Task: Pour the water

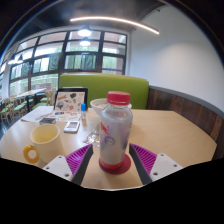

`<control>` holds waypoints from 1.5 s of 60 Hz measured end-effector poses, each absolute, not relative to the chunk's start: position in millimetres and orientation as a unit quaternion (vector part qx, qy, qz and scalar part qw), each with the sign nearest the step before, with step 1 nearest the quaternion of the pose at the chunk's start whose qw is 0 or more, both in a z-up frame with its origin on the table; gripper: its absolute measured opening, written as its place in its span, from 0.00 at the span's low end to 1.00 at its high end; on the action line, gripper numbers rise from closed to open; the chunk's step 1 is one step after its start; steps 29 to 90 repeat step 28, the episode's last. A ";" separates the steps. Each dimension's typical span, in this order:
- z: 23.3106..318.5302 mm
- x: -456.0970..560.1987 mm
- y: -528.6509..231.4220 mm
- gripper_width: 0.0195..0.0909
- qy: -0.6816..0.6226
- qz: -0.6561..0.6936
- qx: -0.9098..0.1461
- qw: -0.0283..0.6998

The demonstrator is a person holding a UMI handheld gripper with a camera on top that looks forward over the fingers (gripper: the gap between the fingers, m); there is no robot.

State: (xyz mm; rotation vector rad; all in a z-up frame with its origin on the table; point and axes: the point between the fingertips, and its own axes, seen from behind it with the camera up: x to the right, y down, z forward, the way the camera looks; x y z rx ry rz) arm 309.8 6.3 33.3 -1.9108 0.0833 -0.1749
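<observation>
A clear water bottle [115,130] with a red cap and a red base stands upright between my fingers, its base low over the wooden table [170,128]. My gripper [115,152] is shut on the bottle, with both black fingers meeting its sides and the magenta pads [78,158] spread to either side. A yellow cup [43,143] stands on the table to the left, just beyond my left finger, with its handle toward me. How much water is in the bottle I cannot tell.
An open laptop [70,99] and a phone [72,126] lie farther back on the left. A white bowl-like thing [98,103] sits behind the bottle. A green bench back [105,88] and windows line the far side.
</observation>
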 end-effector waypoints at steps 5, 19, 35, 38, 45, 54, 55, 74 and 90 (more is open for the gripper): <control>48.5 304.9 -20.4 0.88 0.038 -0.091 -0.802 0.589; 87.3 249.9 -125.1 0.89 0.048 -0.087 -0.784 0.613; 95.2 213.3 -176.8 0.89 0.051 -0.066 -0.783 0.616; 95.2 213.3 -176.8 0.89 0.051 -0.066 -0.783 0.616; 95.2 213.3 -176.8 0.89 0.051 -0.066 -0.783 0.616; 95.2 213.3 -176.8 0.89 0.051 -0.066 -0.783 0.616; 95.2 213.3 -176.8 0.89 0.051 -0.066 -0.783 0.616; 95.2 213.3 -176.8 0.89 0.051 -0.066 -0.783 0.616; 95.2 213.3 -176.8 0.89 0.051 -0.066 -0.783 0.616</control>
